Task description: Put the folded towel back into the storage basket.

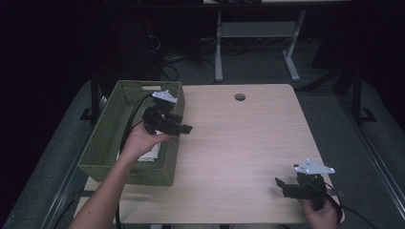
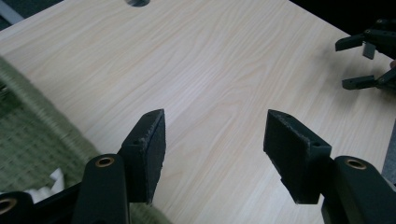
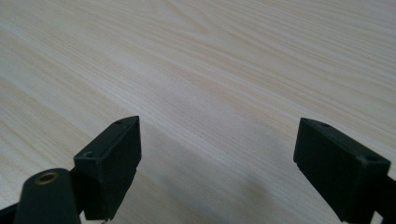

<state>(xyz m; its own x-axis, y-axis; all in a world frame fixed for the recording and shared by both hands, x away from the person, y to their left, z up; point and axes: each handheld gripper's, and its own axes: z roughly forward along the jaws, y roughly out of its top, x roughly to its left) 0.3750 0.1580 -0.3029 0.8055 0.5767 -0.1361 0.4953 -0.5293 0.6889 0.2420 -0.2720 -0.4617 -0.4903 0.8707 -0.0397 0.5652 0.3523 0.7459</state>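
High view: left gripper [image 1: 184, 128] spread wide, empty, above green basket [image 1: 102, 138] rim; right gripper [image 1: 282, 183] likewise wide. White item [image 2: 52, 179], possibly paper, inside basket. Risk: jaws snagging the weave.

At left of my frame sits 1 green basket [image 1: 107, 136] holding something white [image 1: 152, 153]; my table [image 1: 239, 143] has 1 hole [image 1: 239, 97] at top.

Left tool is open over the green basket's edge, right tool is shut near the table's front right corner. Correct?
Not quite. The right tool is open, not shut: the right gripper view shows its jaws wide apart over bare table. The left tool is open by the green basket, as you said.
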